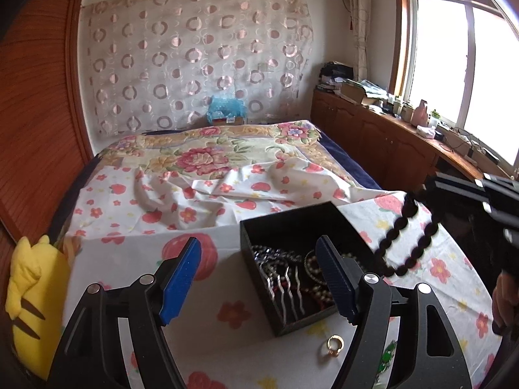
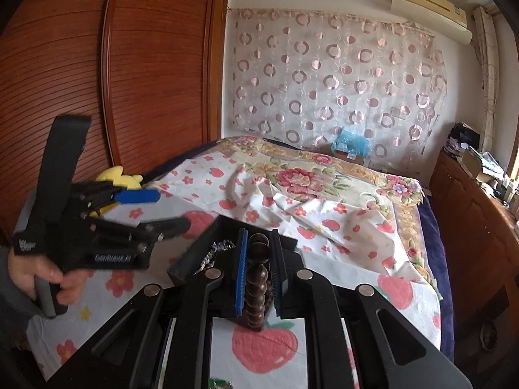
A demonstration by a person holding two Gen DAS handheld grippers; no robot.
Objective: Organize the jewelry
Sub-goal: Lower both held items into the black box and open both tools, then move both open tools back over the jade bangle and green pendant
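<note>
1. Bead bracelet [image 2: 258, 278], dark wood, pinched between right gripper [image 2: 258, 275] pads, hanging just above black box's [image 1: 259, 243] right edge on the bed.
2. Step: carrying the bracelet to the box; next likely lower and release inside.
3. Left gripper [image 1: 259, 278] jaws spread, empty, hovering at the box's near-left side.
4. Gold ring [image 1: 335, 345] on the sheet by the box's near corner, still to stow.

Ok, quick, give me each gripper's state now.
Left gripper: open, empty, near the black box.
Right gripper: shut on the dark bead bracelet.
</note>
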